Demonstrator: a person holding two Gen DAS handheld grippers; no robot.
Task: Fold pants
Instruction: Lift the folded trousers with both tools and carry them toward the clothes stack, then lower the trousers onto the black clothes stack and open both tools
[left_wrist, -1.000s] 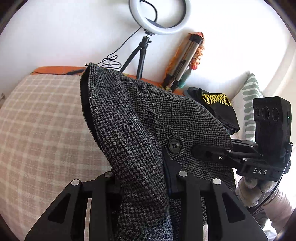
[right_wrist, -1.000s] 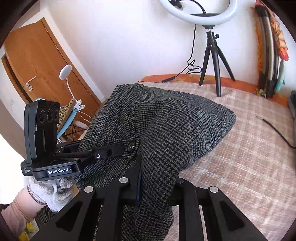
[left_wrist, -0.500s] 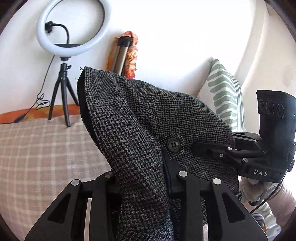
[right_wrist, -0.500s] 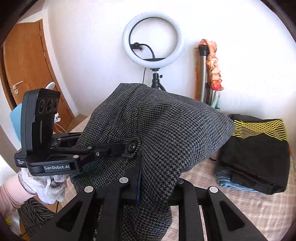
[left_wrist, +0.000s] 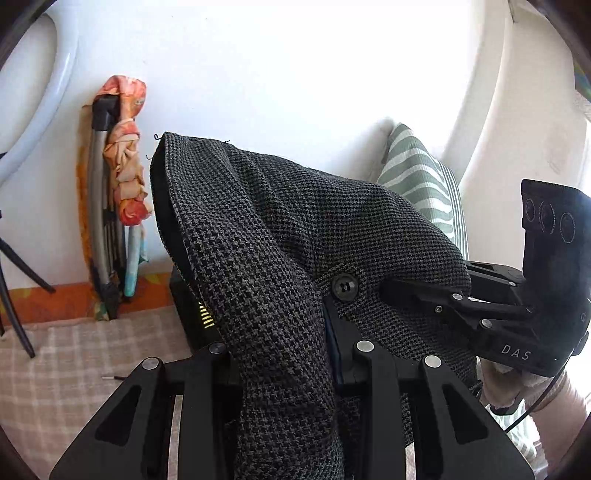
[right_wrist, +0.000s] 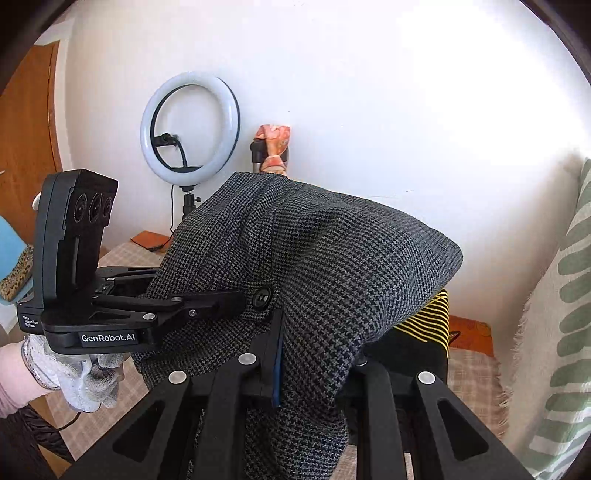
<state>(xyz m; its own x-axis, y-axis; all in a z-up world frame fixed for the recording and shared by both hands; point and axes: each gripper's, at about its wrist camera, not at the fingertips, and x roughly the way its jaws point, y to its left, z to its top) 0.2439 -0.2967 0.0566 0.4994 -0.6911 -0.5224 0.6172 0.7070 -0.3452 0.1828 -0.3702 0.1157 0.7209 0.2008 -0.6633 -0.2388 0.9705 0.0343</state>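
Note:
Grey houndstooth pants (left_wrist: 295, 229) hang bunched in the air, lifted off the bed by both grippers. My left gripper (left_wrist: 284, 332) is shut on a thick fold of the cloth just left of the black button (left_wrist: 344, 287). In the left wrist view my right gripper (left_wrist: 388, 288) comes in from the right in a gloved hand, pinching the cloth beside that button. In the right wrist view the pants (right_wrist: 351, 258) drape over my right gripper (right_wrist: 314, 343), which is shut on them. The left gripper (right_wrist: 240, 297) clamps next to the button (right_wrist: 261, 296).
A checked bedspread (left_wrist: 74, 354) lies below. A stack of folded clothes, black with yellow stripes on top (right_wrist: 424, 325), sits right behind the pants. A green striped pillow (right_wrist: 565, 295) leans at the right. A ring light (right_wrist: 190, 122) and a cloth-wrapped folded tripod (left_wrist: 122, 177) stand by the wall.
Both grippers have swung sideways and a little upward with the pants, from over the open bedspread toward the clothes stack and pillow. Both grips look unchanged.

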